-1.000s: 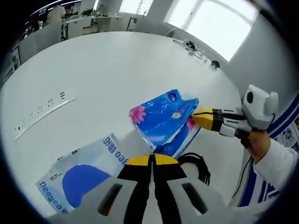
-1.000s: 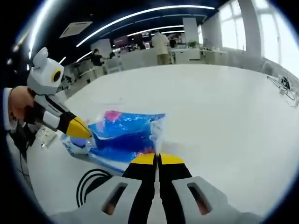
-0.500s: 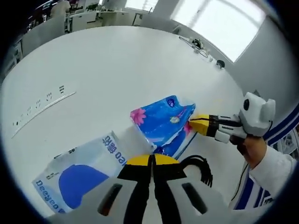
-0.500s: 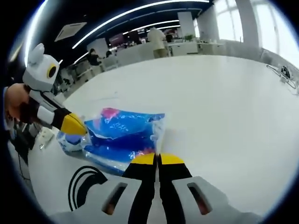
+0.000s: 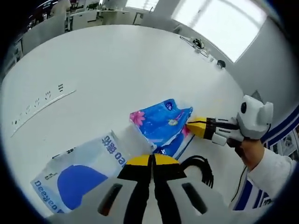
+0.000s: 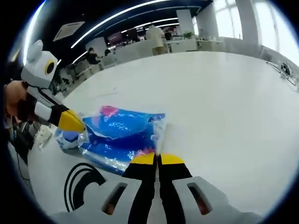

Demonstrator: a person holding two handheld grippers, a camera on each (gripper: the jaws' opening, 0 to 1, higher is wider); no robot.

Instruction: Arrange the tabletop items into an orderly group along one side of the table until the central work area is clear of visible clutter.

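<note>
Since a second ago both packs have slid a little nearer the table edge: in the left gripper view the left gripper (image 5: pixel 152 161), jaws pressed together, pinches the white tissue pack (image 5: pixel 81 170), while the blue tissue pack (image 5: pixel 161 123) lies just beyond. In the right gripper view the right gripper (image 6: pixel 157 160) pinches that blue pack's near edge, its long axis running leftward toward the other gripper, on a bare white table (image 6: pixel 224 107) in an open office.

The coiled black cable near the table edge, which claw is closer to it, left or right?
Left, I'd judge. The black cable lies just beside the left claw, which is shut on the white tissue pack. The right claw, shut on the blue pack, sits farther off.
</note>
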